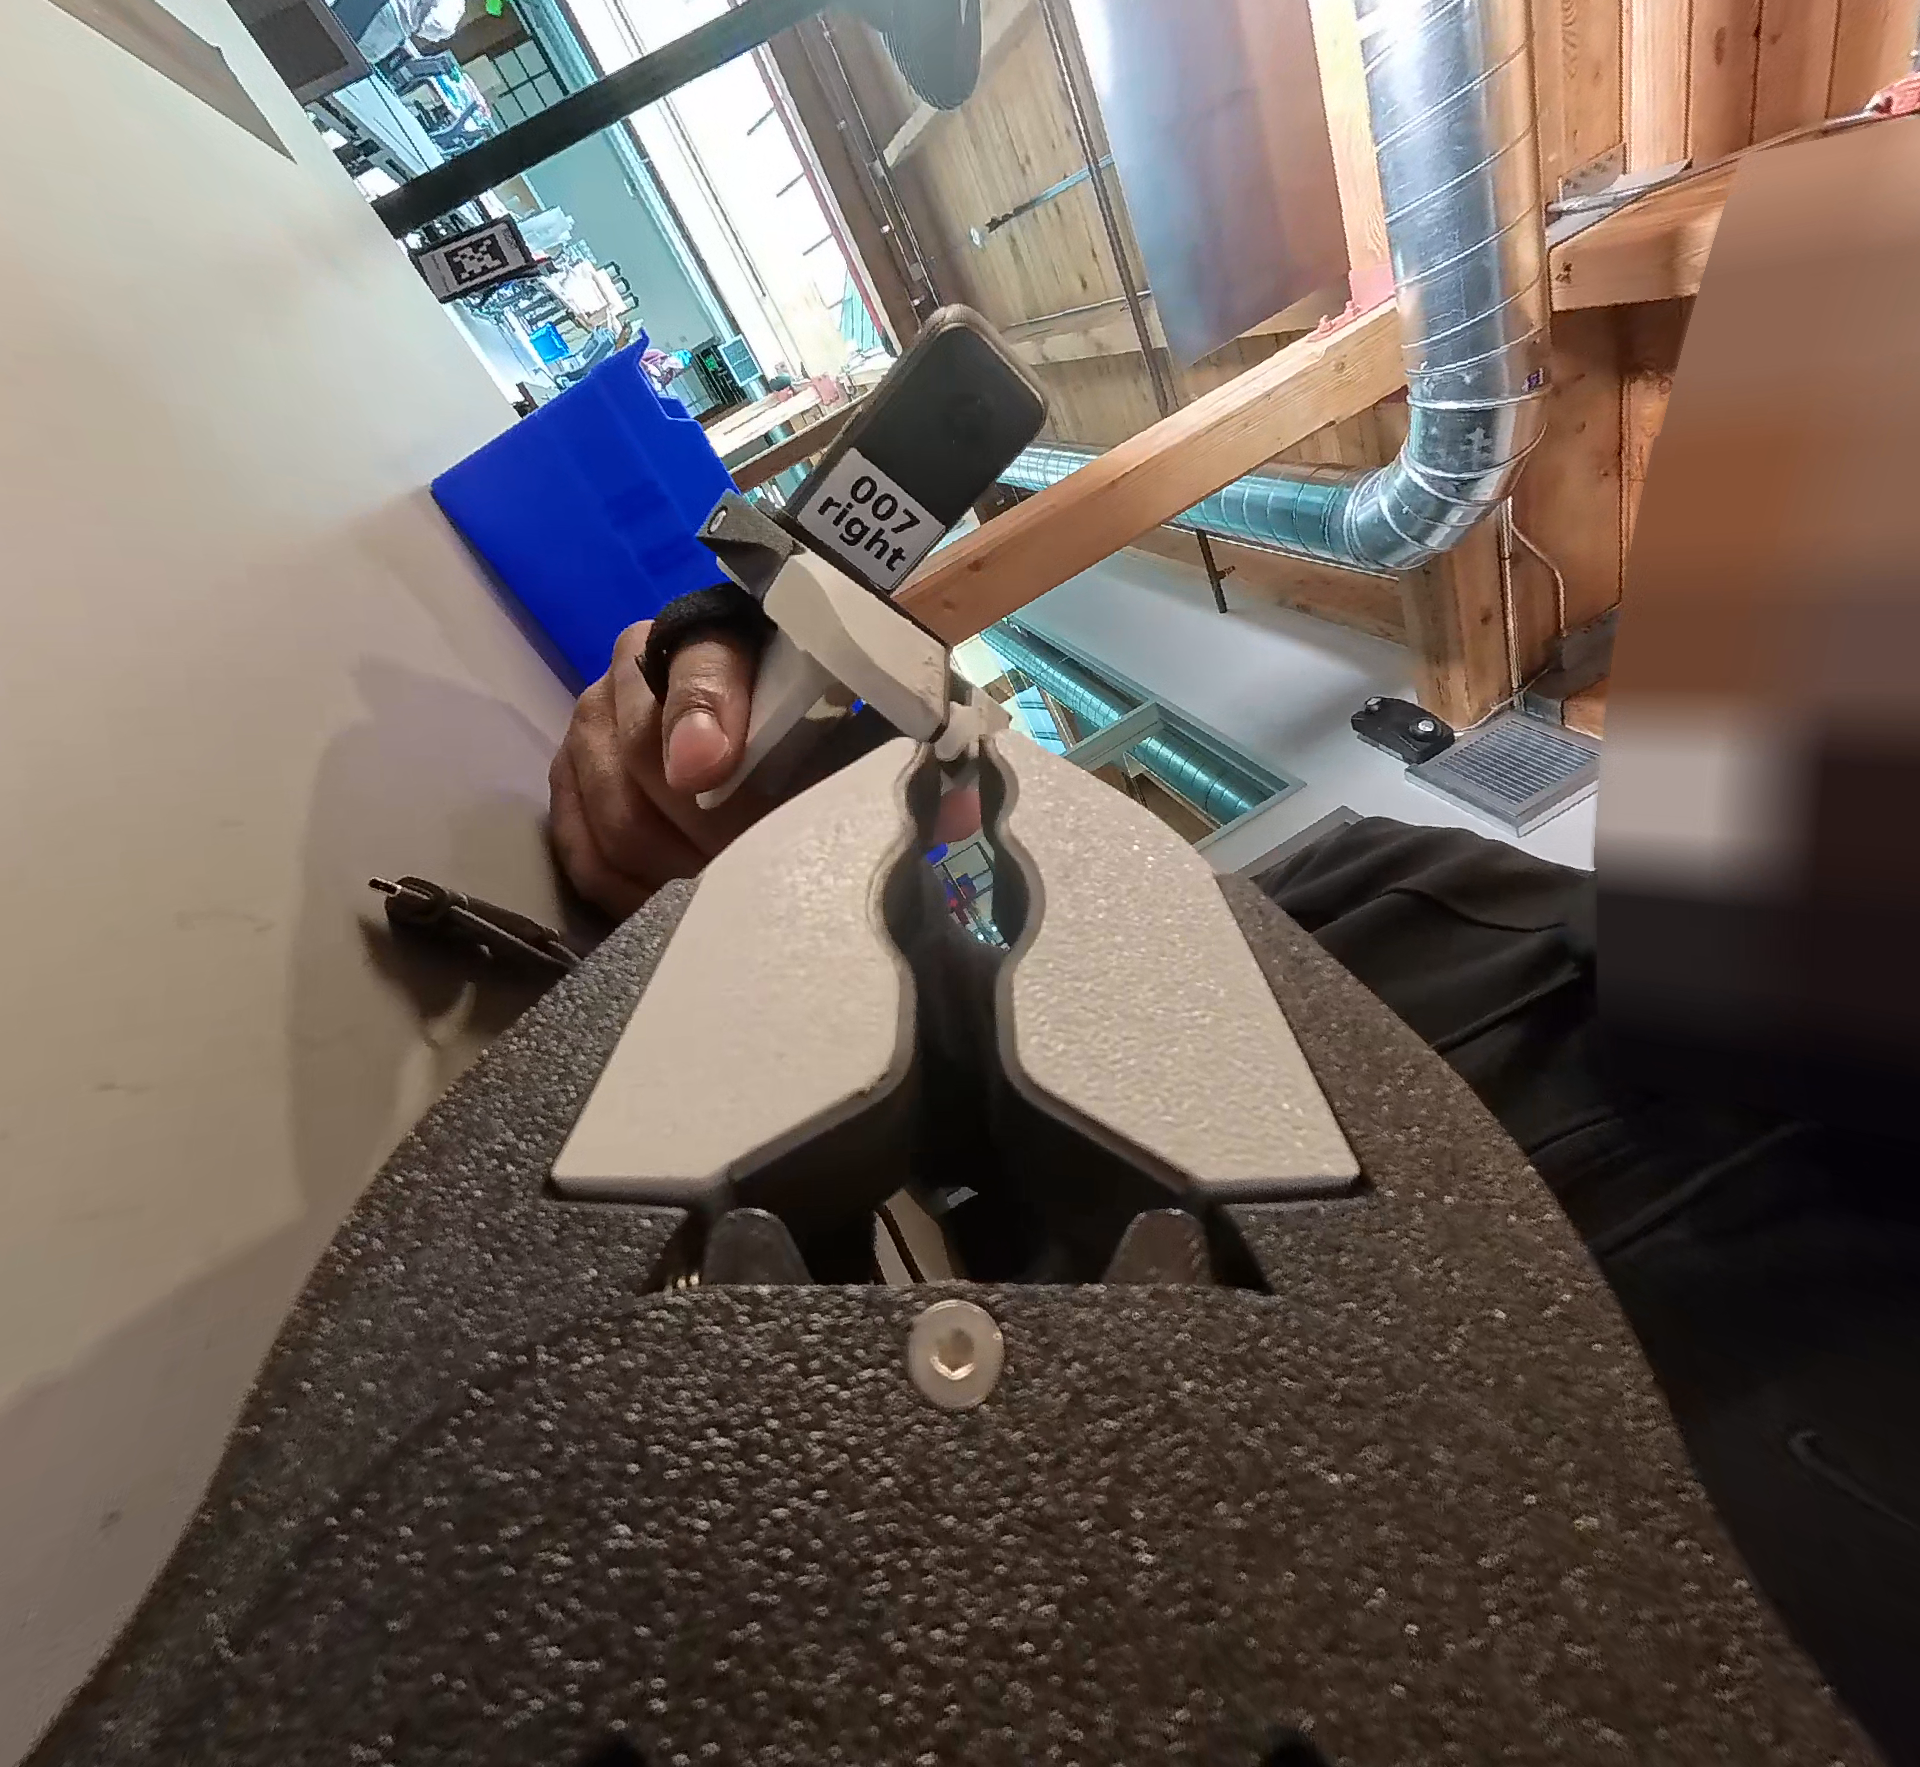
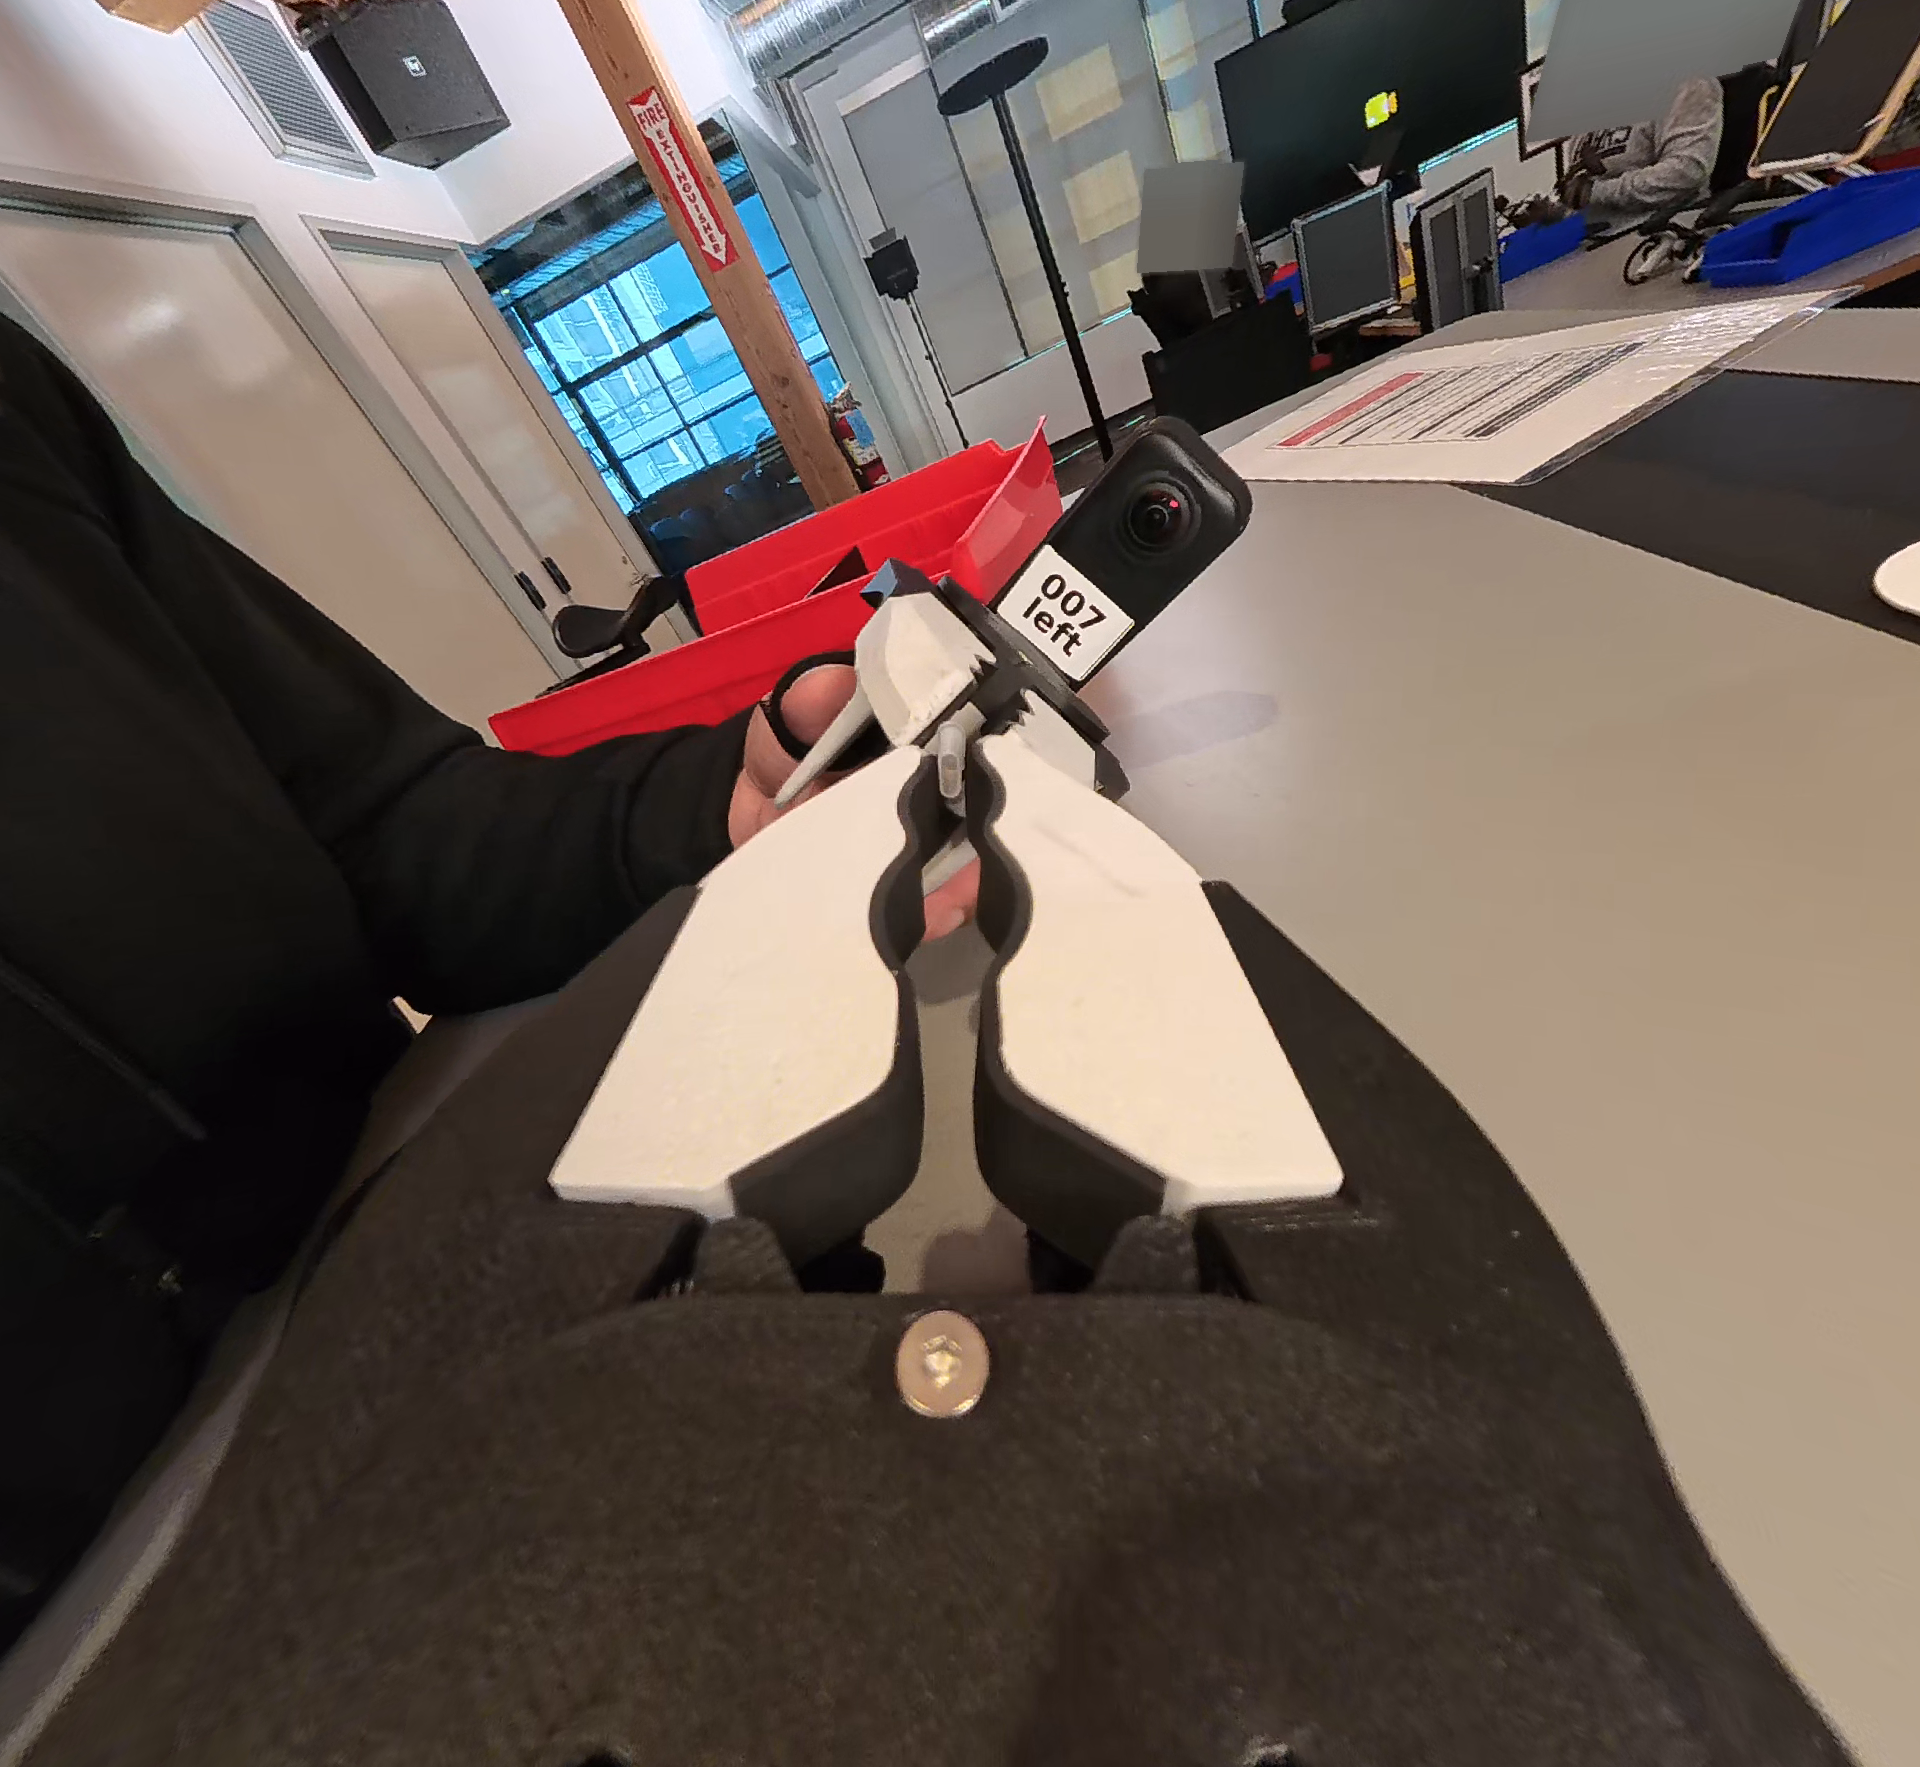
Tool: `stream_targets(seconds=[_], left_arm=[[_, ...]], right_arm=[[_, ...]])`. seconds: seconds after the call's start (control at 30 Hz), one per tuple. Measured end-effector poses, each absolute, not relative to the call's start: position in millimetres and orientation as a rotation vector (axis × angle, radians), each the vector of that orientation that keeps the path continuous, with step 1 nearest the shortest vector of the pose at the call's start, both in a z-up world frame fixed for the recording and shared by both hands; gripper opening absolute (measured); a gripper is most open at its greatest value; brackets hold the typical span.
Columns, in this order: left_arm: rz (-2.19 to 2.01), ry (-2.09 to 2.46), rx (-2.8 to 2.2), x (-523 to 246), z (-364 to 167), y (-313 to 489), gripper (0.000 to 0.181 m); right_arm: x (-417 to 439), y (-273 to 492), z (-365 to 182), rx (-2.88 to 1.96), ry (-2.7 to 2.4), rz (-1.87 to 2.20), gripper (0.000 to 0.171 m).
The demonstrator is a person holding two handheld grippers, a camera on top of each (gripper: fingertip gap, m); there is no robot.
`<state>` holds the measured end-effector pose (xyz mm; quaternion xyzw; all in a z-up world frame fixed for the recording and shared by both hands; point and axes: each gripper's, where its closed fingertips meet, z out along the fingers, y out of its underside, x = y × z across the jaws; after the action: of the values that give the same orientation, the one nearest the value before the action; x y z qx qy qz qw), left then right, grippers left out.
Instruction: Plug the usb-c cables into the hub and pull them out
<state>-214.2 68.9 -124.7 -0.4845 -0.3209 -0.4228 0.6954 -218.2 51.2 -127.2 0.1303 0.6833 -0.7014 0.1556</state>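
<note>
My left gripper (image 1: 954, 753) and my right gripper (image 2: 951, 763) point at each other above the table, tip to tip. Both have their jaws closed together, and I see nothing held in either. The right gripper's black camera (image 1: 956, 418) faces the left wrist view, with a hand (image 1: 644, 782) on its trigger. The left gripper's camera (image 2: 1153, 512) faces the right wrist view. A black cable plug (image 1: 457, 907) with a metal tip lies on the pale table (image 1: 208, 782), left of my left gripper. No hub is in view.
A blue bin (image 1: 582, 512) stands on the table behind the right hand. A red bin (image 2: 831, 595) stands behind the left hand. A laminated sheet (image 2: 1507, 398) lies far right on the grey table (image 2: 1455, 834). A black sleeve (image 2: 312, 782) fills the left. The grippers are tip to tip, or close to it.
</note>
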Motion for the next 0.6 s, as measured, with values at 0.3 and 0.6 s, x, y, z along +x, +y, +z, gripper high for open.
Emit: stream_targets(seconds=[0.3, 0.6], left_arm=[[-0.875, -0.85, -1.11, -228, -139, 66, 0.018], [-0.926, -0.906, -1.126, -227, -148, 66, 0.031]], right_arm=[[-221, 52, -129, 0.298, 2.165, -2.096, 0.005], [-226, 50, -139, 0.238, 2.445, -2.11, 0.005]])
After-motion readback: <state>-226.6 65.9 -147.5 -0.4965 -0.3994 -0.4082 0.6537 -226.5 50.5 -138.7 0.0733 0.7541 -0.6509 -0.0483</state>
